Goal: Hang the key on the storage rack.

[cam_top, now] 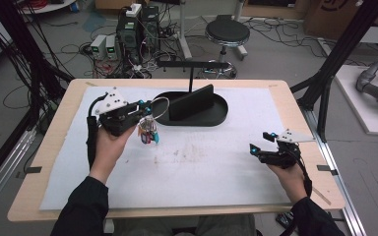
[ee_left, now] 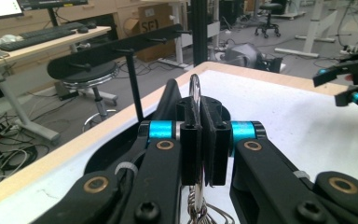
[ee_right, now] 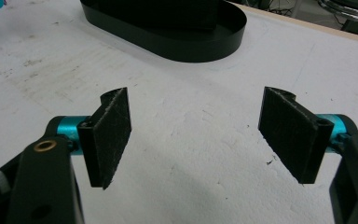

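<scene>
We look along the left gripper (ee_left: 200, 140), whose 2 black jaws stand pressed together on a thin metal ring (ee_left: 195, 88). The ring rises upright above the pads as a narrow loop, and below the jaws a cluster of wire loops (ee_left: 205, 212) hangs from it. Just beyond the jaws lies a black tray (ee_left: 121, 149) on the white mat (ee_left: 298, 116) that covers the table (ee_left: 51, 158). A thin black post (ee_left: 134, 86) stands up from the tray's far side and carries a dark crossbar (ee_left: 116, 49). At the far right edge we see the other gripper (ee_left: 349, 79), held above the mat and well apart from ours.
</scene>
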